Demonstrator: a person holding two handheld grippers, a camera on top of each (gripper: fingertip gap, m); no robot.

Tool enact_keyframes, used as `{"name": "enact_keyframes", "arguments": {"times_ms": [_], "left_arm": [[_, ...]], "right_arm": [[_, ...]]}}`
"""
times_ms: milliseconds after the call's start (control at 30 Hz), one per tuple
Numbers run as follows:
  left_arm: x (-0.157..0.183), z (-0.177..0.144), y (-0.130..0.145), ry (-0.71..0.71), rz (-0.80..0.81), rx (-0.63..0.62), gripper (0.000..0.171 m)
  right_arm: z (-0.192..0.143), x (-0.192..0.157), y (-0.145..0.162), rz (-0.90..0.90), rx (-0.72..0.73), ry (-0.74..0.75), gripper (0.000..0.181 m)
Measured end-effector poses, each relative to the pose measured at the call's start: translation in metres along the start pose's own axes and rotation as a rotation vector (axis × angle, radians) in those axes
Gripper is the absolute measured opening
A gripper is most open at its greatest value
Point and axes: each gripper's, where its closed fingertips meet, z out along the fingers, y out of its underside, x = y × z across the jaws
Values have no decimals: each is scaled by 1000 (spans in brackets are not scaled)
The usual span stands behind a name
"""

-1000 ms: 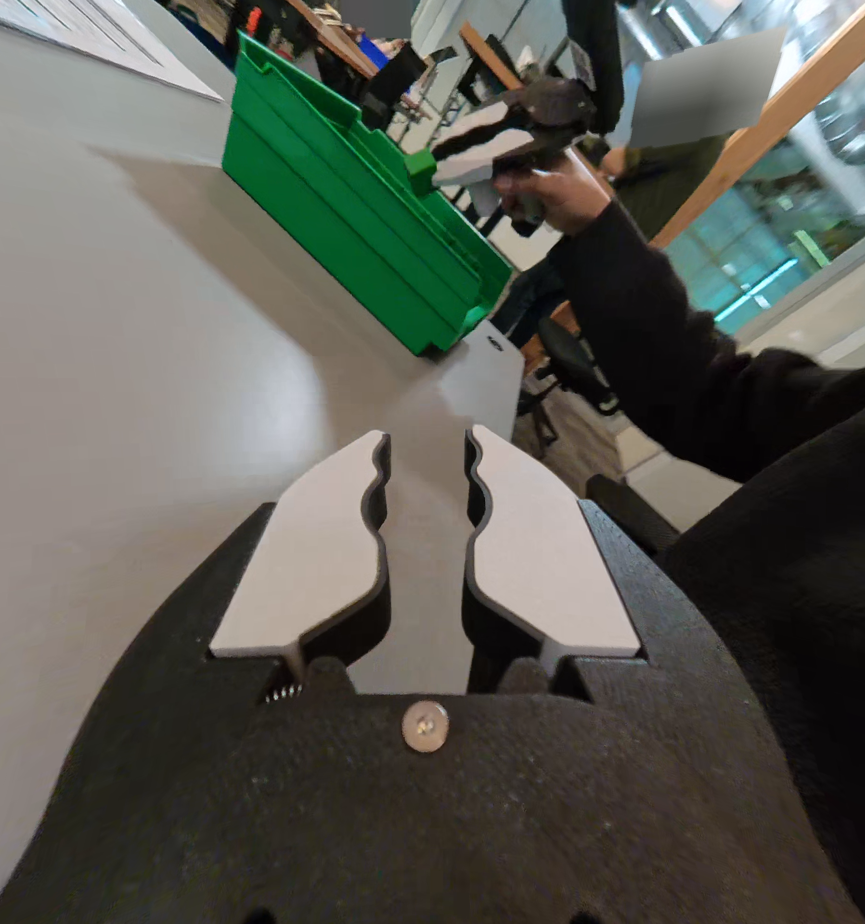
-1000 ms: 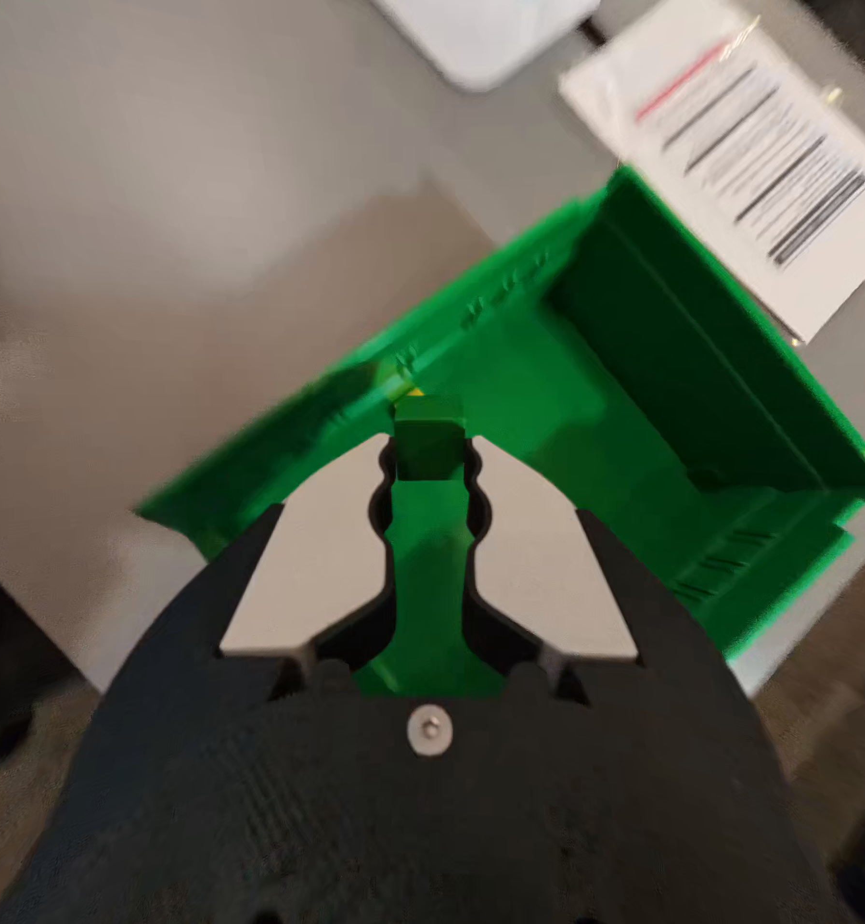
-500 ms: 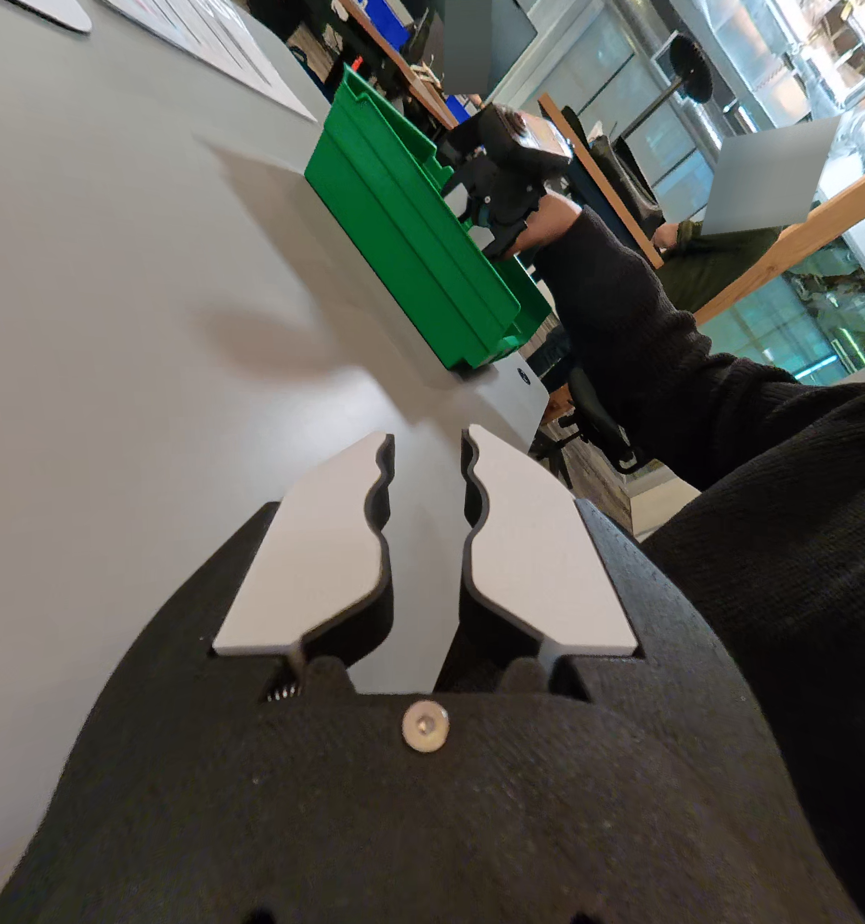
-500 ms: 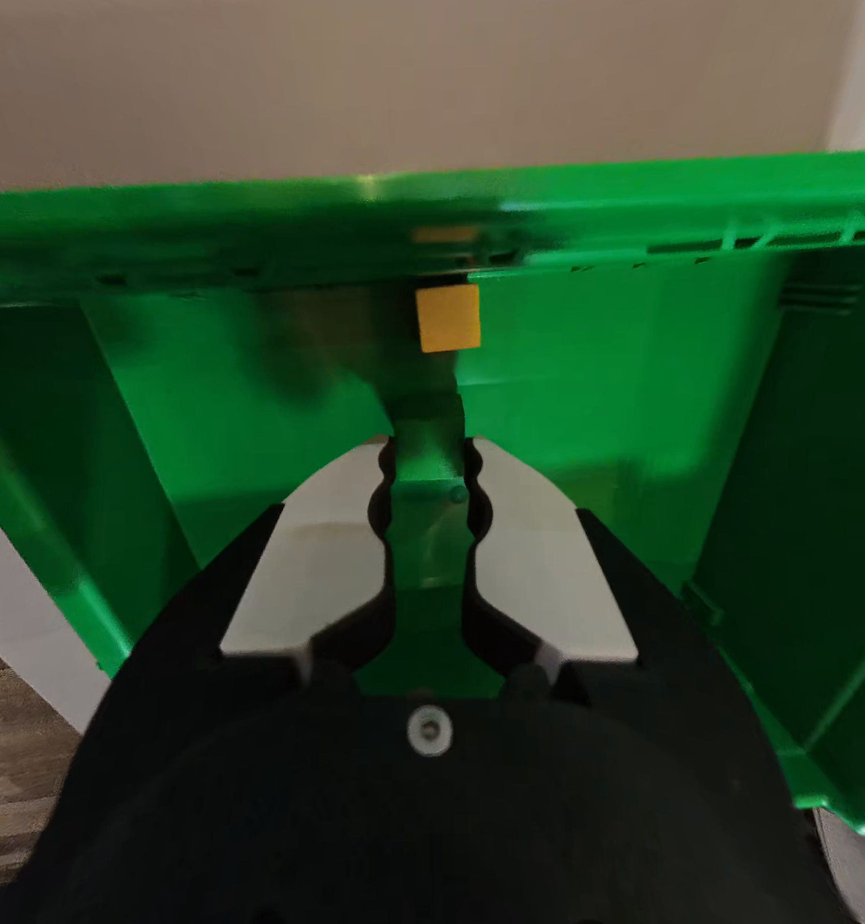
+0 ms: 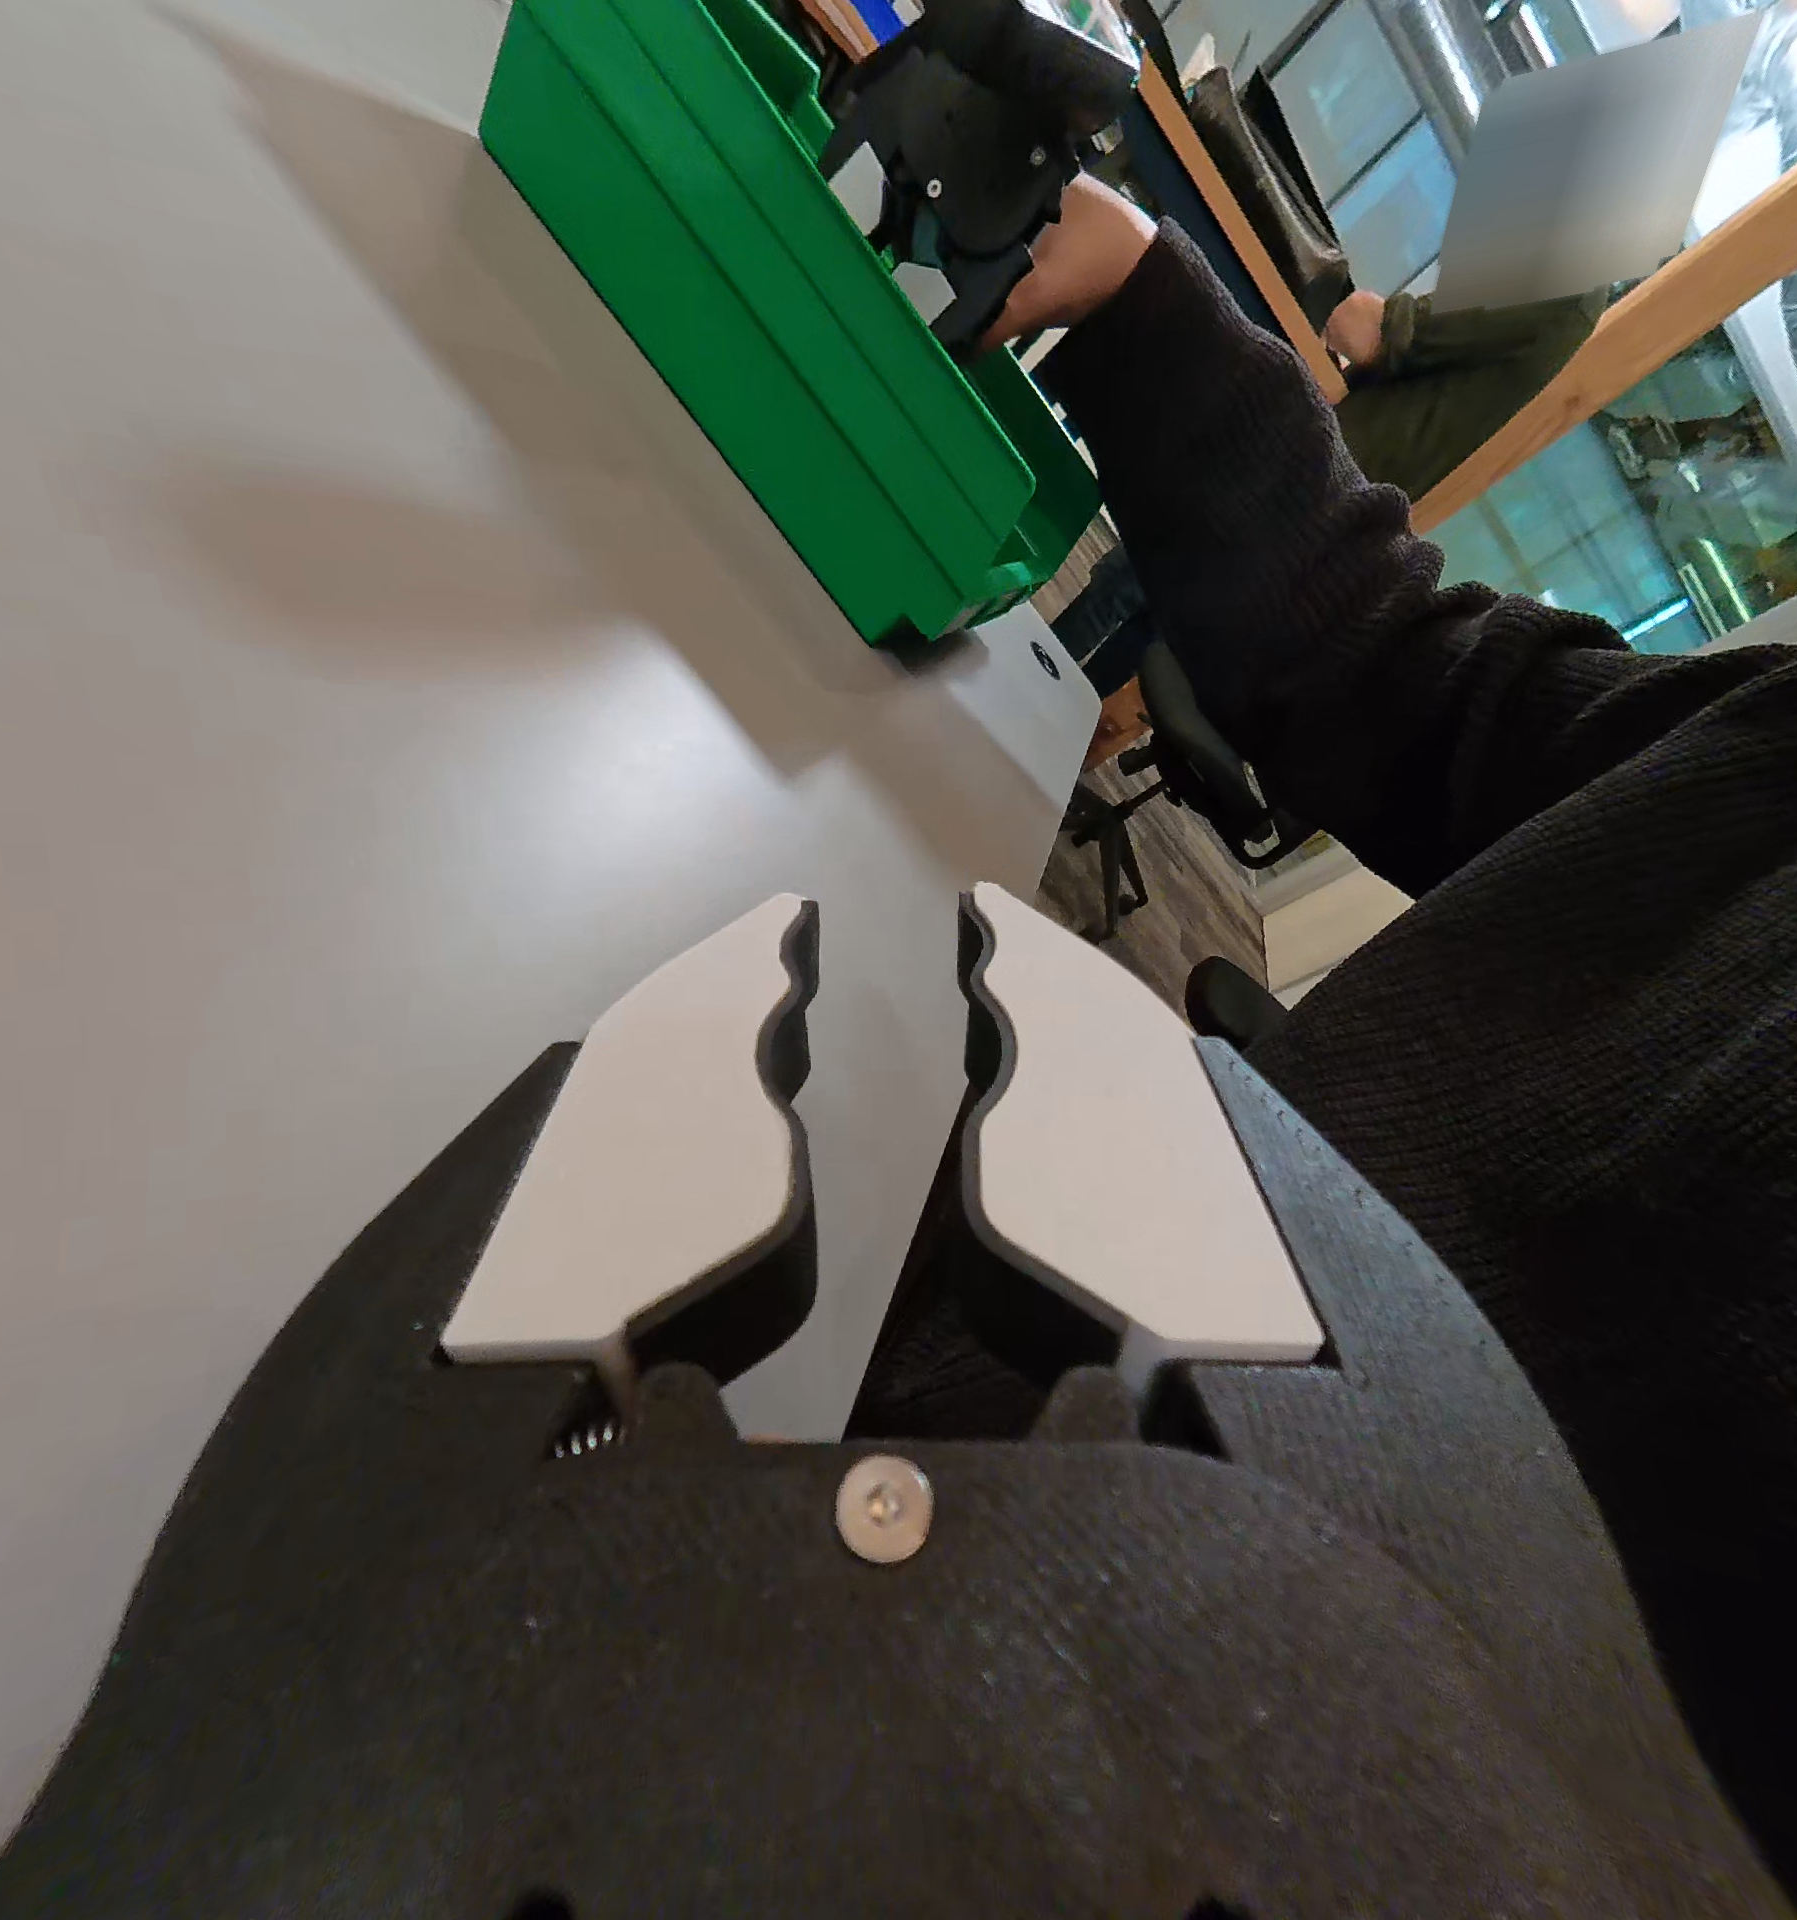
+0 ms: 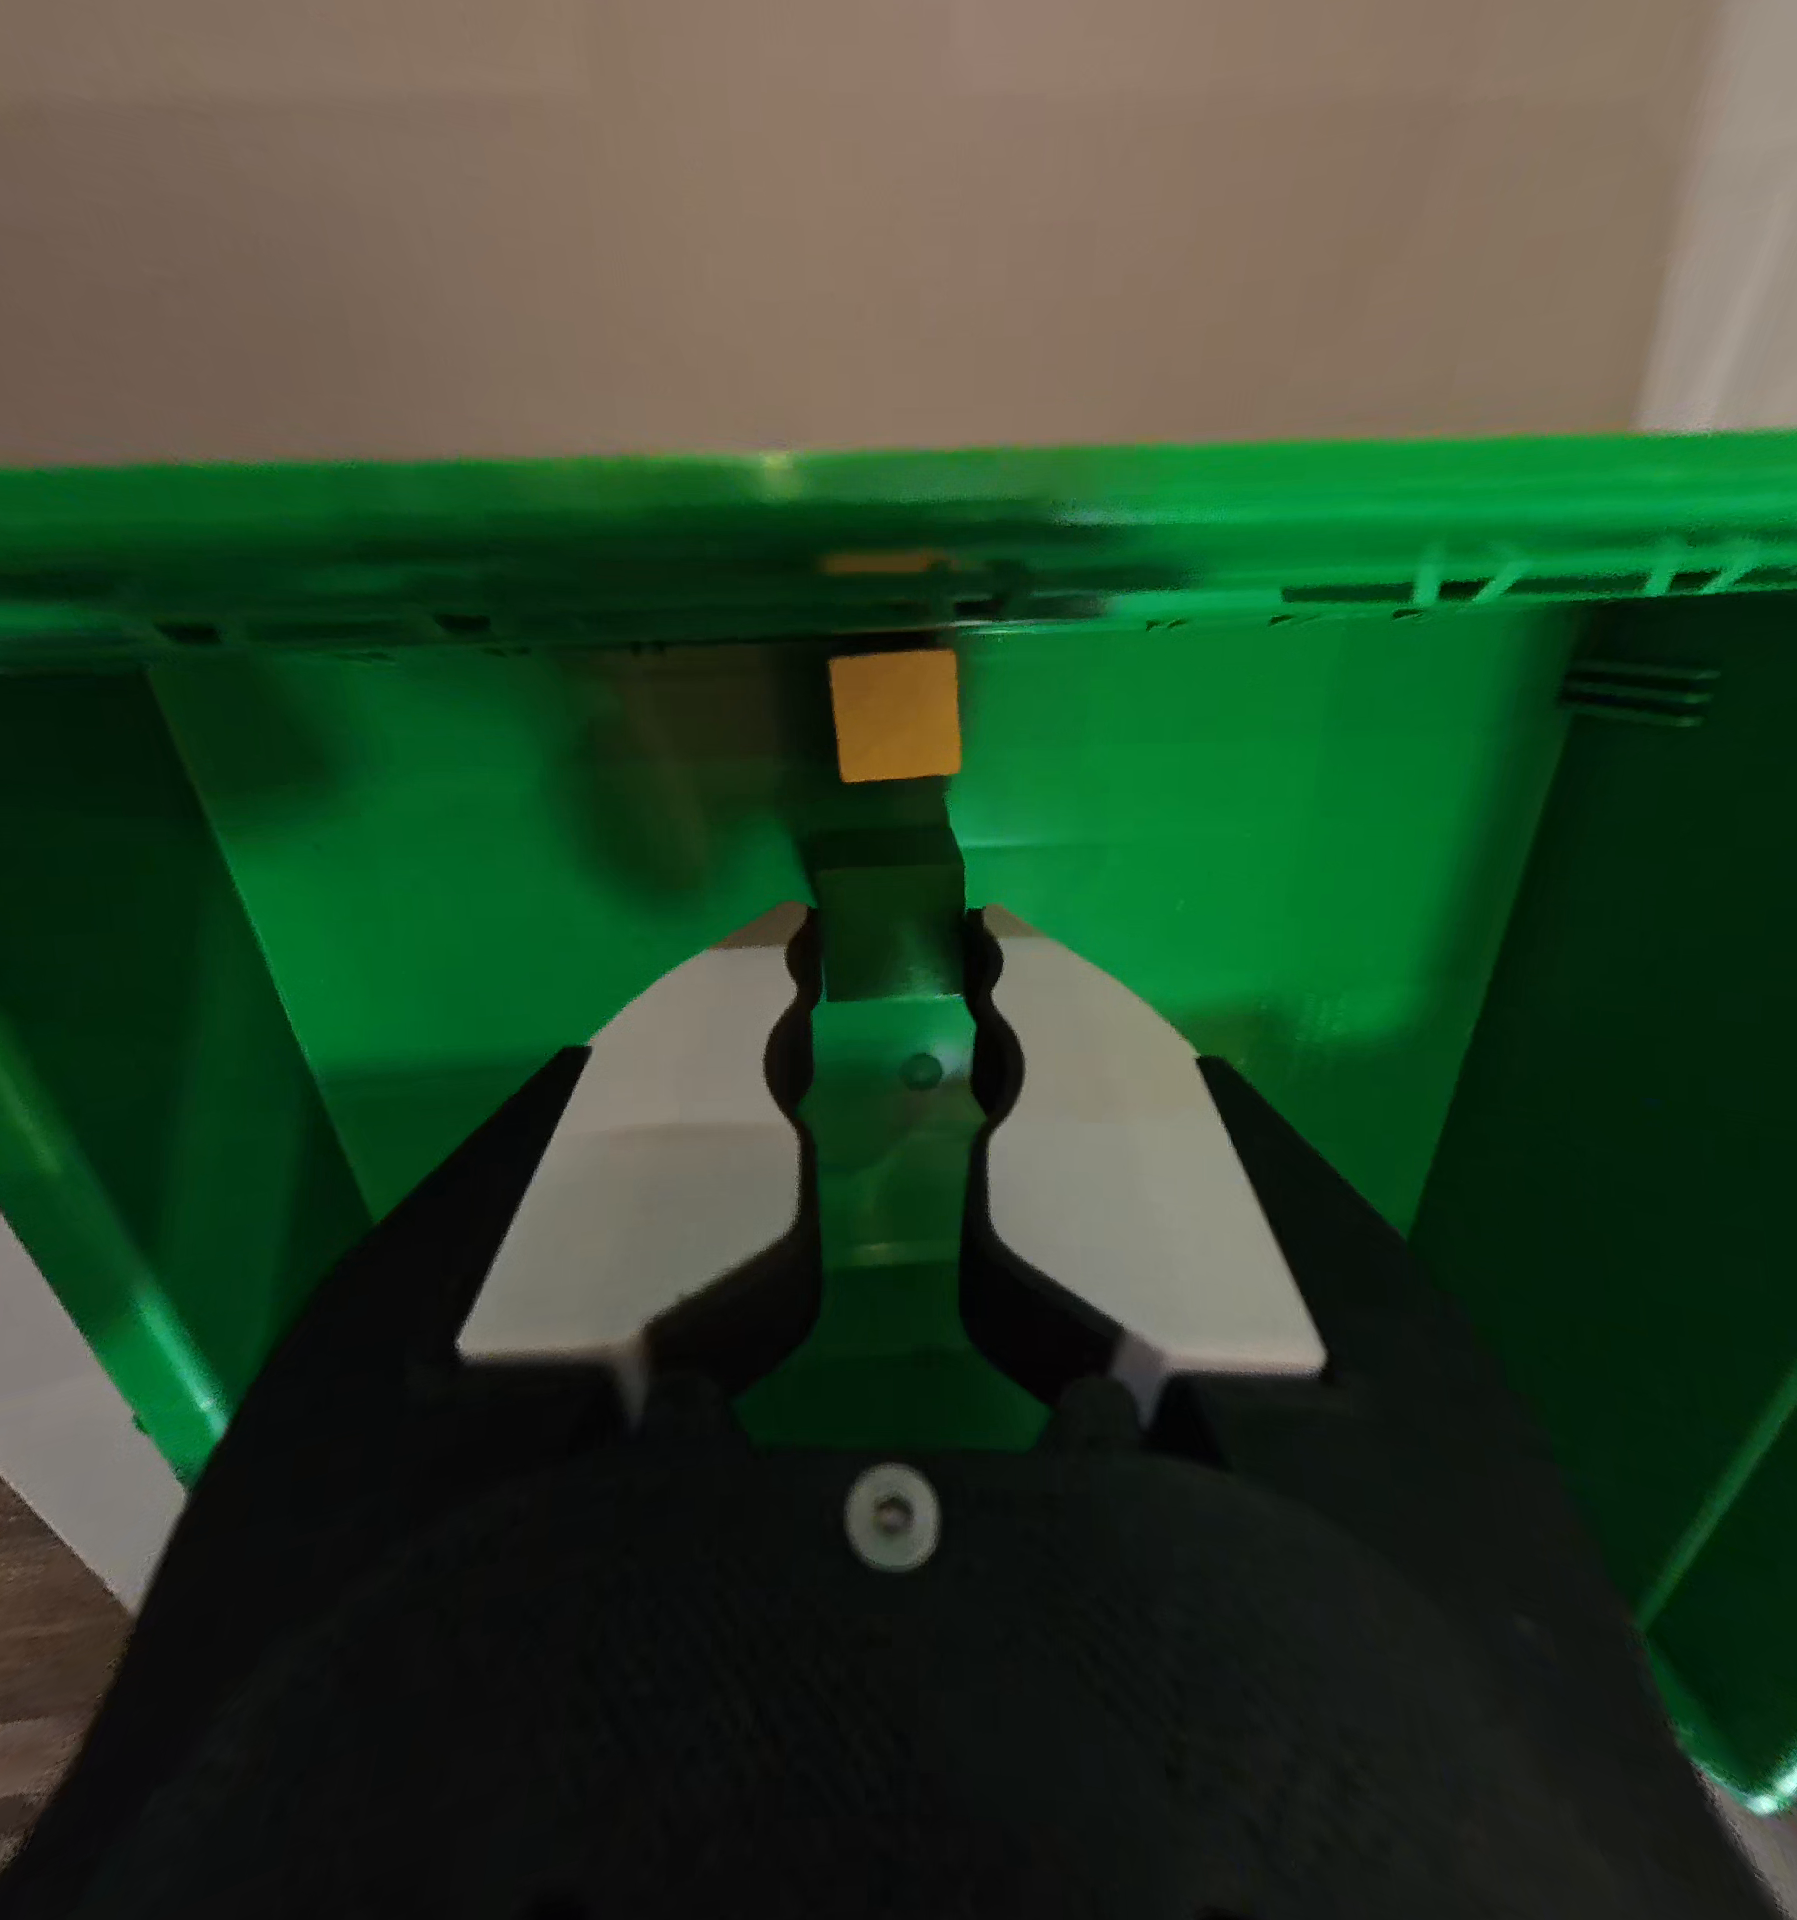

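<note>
Green block between right gripper fingertips

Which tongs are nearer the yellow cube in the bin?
Right. The right tongs, holding a green block, are inside the green bin just short of the yellow cube; the left tongs are outside it over the table.

Open-plan office or lab: grey desk, office chair, glass partitions, wood beams.

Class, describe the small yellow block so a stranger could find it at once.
Start at the green bin on the grey table. On its floor, against the far wall, sits the yellow block, just beyond the right tongs. The green block they grip matches the bin; only this one is yellow.
</note>
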Motion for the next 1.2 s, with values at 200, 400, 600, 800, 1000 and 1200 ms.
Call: {"name": "enact_keyframes", "arguments": {"times_ms": [200,400,600,800,1000,1200], "left_arm": [[0,-1,1,12,-15,7,26],[2,-4,3,24,-8,4,26],[3,-3,-3,58,-17,25,26],[4,-3,0,79,-21,46,25],[6,-4,1,103,-44,63,25],[11,-6,2,125,-42,76,25]], "right_arm": [[1,2,1,-27,-47,24,27],[-11,0,-5,21,54,75,62],[-46,-17,-20,104,267,157,59],[-96,-47,-49,529,737,196,54],[-112,-89,-53,864,1112,292,48],[-81,-118,-26,918,937,562,49]]}}
